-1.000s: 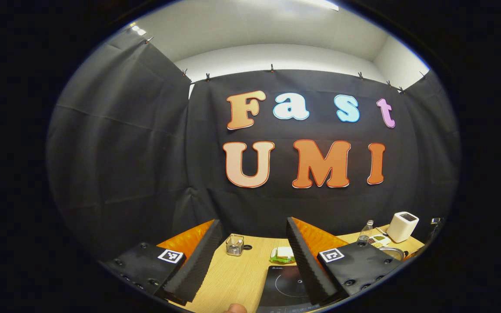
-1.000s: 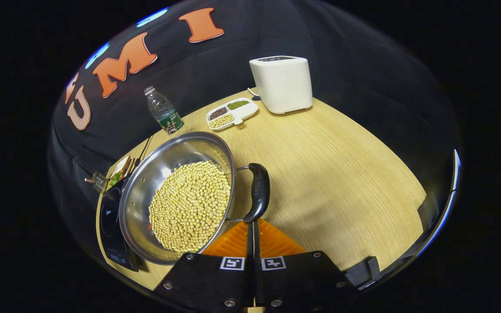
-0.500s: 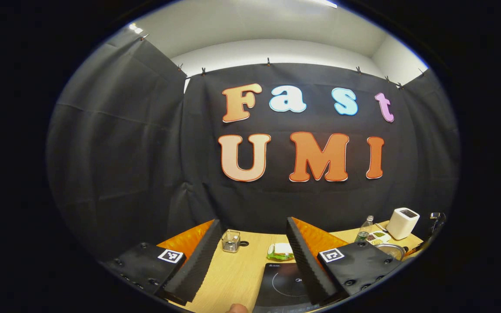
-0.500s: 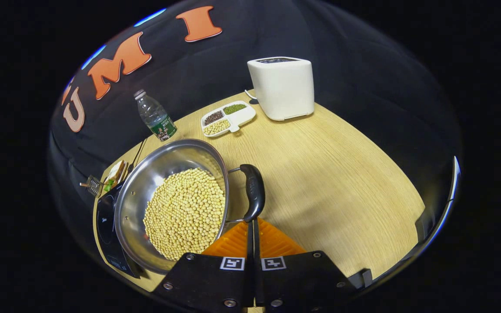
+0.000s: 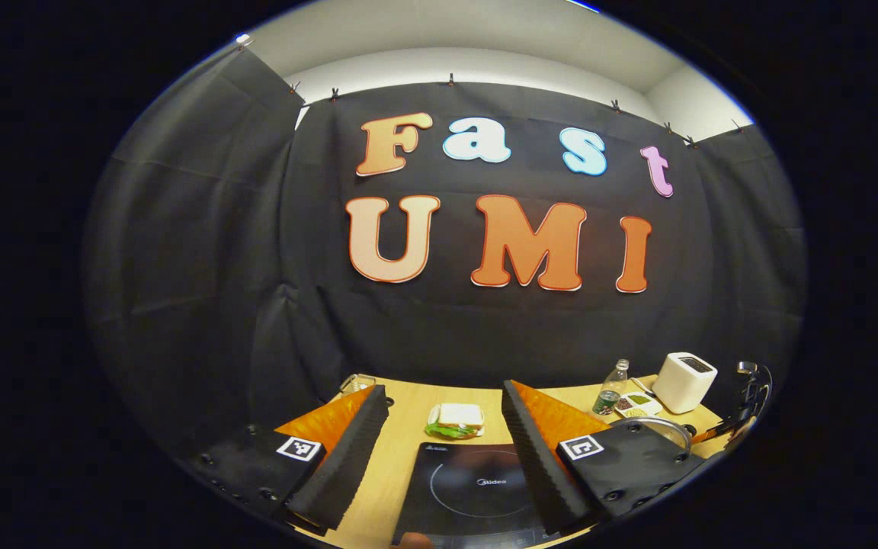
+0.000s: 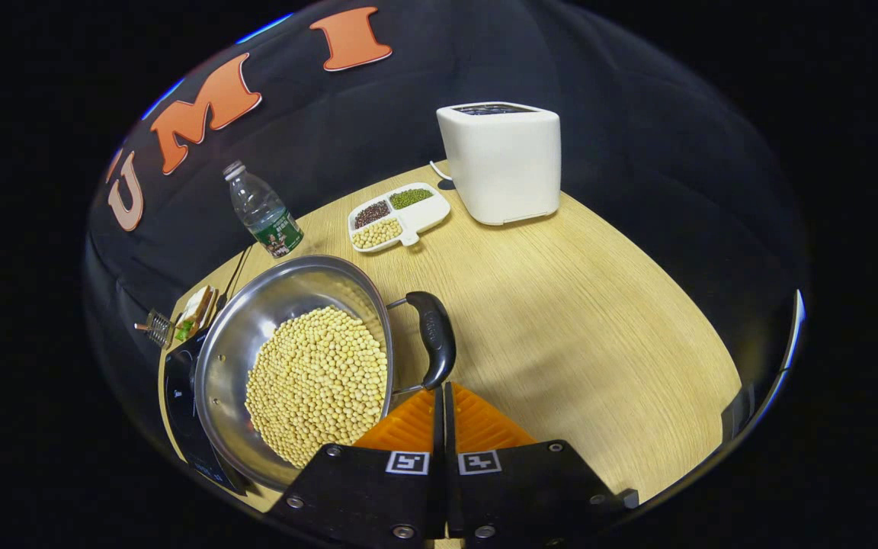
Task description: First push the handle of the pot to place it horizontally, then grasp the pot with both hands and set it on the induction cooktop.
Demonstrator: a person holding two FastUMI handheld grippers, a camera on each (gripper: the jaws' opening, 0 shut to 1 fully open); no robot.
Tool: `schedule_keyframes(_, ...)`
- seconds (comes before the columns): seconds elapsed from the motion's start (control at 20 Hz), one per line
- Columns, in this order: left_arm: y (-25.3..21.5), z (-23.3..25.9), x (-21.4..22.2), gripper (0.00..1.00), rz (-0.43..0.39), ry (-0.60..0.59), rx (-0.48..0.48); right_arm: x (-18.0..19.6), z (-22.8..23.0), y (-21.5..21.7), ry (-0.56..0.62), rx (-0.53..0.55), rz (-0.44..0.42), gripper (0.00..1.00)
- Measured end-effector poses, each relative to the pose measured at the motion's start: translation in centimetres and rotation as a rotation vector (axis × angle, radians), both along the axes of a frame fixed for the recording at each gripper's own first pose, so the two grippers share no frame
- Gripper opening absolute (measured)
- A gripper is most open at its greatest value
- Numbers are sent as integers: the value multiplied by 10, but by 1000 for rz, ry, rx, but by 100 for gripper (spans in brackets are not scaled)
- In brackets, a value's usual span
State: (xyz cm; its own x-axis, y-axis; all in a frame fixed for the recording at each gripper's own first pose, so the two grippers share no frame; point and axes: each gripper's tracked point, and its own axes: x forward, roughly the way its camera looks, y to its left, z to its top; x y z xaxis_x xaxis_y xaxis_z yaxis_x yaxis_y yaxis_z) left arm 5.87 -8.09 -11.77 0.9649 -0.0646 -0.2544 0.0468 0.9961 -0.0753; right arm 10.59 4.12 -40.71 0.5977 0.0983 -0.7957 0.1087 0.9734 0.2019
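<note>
Cooktop [image 5: 477,488] slides fully into the left gripper [image 5: 445,446] view now, between its wide-apart, empty jaws above the desk [image 6: 561,320]. Steel pot [image 6: 256,335], heaped with soybeans [image 6: 317,381], overlaps that cooktop's edge; right gripper [image 6: 443,396], jaws together, tip at the black handle [image 6: 434,347].

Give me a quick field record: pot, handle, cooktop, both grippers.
pot: steel, filled with soybeans, on the table beside the cooktop
handle: black, on the pot's side facing the right gripper
induction cooktop: bare, ahead of the left gripper
left gripper: open, holding nothing
right gripper: shut, tips at the handle's near end
</note>
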Motion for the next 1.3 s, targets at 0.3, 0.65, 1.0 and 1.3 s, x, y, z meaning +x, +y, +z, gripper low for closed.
schedule_keyframes(0.3, -44, -39, 14, 97, -10, 29, 25, 18, -2, 0, -21, -27, 34, 0)
schedule_keyframes(0.65, -143, -93, 15, 97, -111, 79, -20, 13, 17, -6, -102, -86, 98, 0)
schedule_keyframes(1.0, -232, -181, 15, 98, -201, 205, -23, 20, 41, -9, -205, -96, 134, 27)
schedule_keyframes(1.3, -277, -250, 12, 99, -270, 336, 20, 46, 41, 6, -281, -93, 174, 66)
